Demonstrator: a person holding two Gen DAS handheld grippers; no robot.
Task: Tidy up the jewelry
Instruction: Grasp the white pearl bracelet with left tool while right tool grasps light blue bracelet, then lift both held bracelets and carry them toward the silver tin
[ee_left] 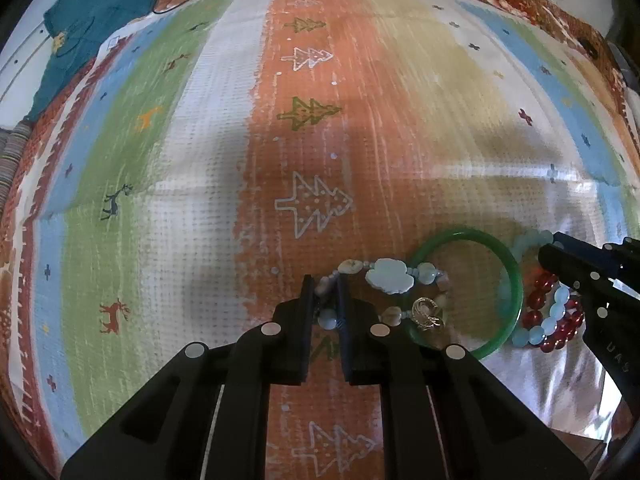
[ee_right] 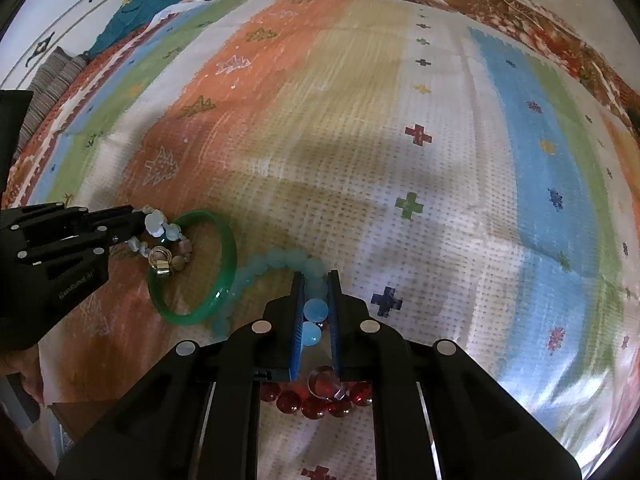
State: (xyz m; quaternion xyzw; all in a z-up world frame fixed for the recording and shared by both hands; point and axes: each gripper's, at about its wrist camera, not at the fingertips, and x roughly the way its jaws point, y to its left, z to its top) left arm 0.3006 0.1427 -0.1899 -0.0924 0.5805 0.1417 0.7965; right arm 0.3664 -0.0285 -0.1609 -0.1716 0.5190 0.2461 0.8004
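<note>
Two grippers are working one cluster of jewelry lying on the striped, tree-patterned cloth. Going from the left, the left gripper is clenching its narrow jaws on the mixed-stone bracelet with a pale cloud-shaped charm, gripping the strand at its left end, so the loop is trailing rightward from the tips toward the glossy green bangle. A small gold wire ring is sitting against the bangle's left rim, just beside the strand; whether it is caught on the beads is hard to tell. Further right, the right gripper is closing on the pale aqua round-bead bracelet, two beads showing between its blue pads. That strand is curving leftward, touching the bangle's outer edge. Beneath the right gripper, the dark red glass-bead bracelet is largely hidden by the fingers, and a clear ring-like piece there is too blurred to identify. Judging by this, separating depends on drawing each strand away from the bangle lying between them.
</note>
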